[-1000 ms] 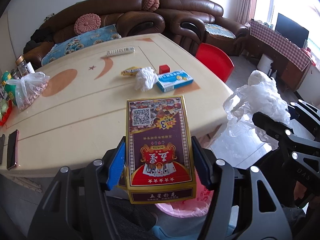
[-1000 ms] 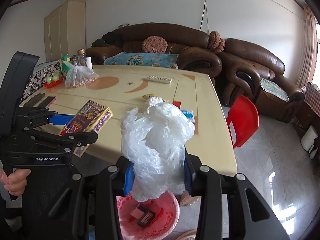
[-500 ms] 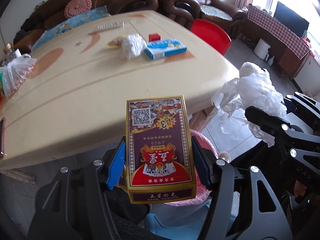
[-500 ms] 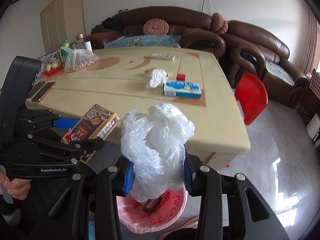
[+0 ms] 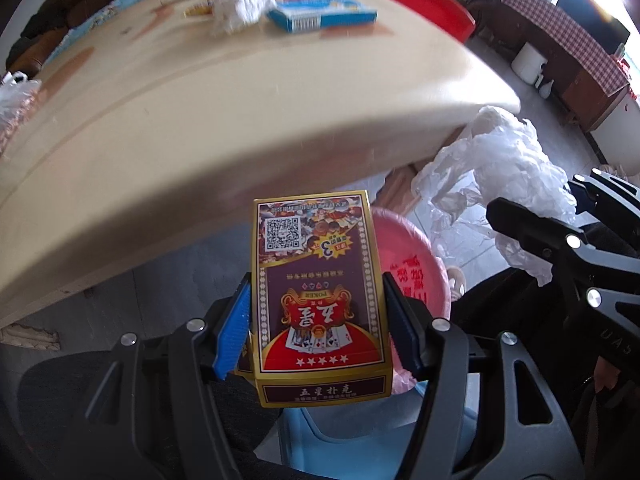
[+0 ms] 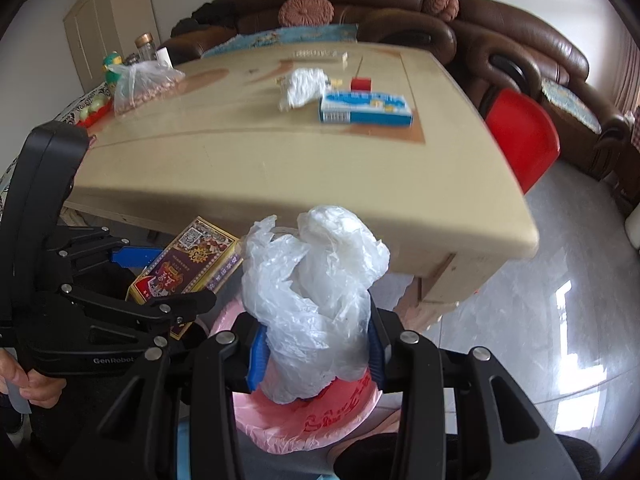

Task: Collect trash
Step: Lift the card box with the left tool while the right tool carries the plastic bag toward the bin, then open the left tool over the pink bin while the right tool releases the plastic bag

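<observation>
Trash in hand: card box (image 5: 318, 304) clamped flat between left gripper (image 5: 316, 316) fingers, crumpled plastic bag (image 6: 316, 280) squeezed narrow in right gripper (image 6: 316, 356). Pink-lined bin (image 6: 312, 416) sits on the floor off the table (image 6: 280, 160) edge, at 6 o'clock under the right one and 3 o'clock of the box in the left view. Do it well: centre each load over the rim, then release, box first since it's stiff. Blue carton (image 6: 366, 109) and white wad (image 6: 302, 86) remain on the table at 12.

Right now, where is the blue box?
In the right wrist view, the blue box lies on the table, far right side, beside the crumpled white wad and small red block.
</observation>
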`<action>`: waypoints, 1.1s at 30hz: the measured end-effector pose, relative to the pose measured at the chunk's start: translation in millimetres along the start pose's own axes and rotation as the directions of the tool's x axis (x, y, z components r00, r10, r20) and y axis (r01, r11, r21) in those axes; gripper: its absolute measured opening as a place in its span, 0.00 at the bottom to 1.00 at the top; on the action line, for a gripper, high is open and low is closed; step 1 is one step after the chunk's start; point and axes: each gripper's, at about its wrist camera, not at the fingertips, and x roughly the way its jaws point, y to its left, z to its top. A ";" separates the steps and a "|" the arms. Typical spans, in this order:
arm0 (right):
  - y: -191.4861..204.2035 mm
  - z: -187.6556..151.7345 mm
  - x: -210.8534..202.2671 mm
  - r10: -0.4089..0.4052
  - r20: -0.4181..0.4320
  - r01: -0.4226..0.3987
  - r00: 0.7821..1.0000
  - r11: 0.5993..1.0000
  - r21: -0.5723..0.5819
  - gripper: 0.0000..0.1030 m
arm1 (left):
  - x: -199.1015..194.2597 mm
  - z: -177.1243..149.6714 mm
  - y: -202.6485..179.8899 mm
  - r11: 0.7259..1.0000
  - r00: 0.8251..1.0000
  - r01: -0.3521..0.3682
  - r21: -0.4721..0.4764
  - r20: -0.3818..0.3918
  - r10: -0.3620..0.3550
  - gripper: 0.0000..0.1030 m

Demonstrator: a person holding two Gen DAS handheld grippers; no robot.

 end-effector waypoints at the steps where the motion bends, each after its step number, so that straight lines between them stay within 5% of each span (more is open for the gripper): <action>1: -1.3 -1.7 4.1 0.004 -0.010 -0.003 1.000 1.000 0.006 0.37 | 6.2 -1.0 0.1 1.000 1.000 0.004 -0.001 -0.016 -0.004 0.59; 17: -17.2 -27.2 100.2 0.081 -0.240 -0.064 0.967 0.995 0.081 0.38 | 78.4 -4.7 6.7 0.998 0.979 0.034 -0.050 -0.201 -0.043 0.59; 33: -22.6 -47.4 170.6 0.106 -0.395 -0.072 0.913 0.992 0.100 0.38 | 150.6 -19.0 5.2 0.995 0.916 0.029 -0.096 -0.397 -0.065 0.59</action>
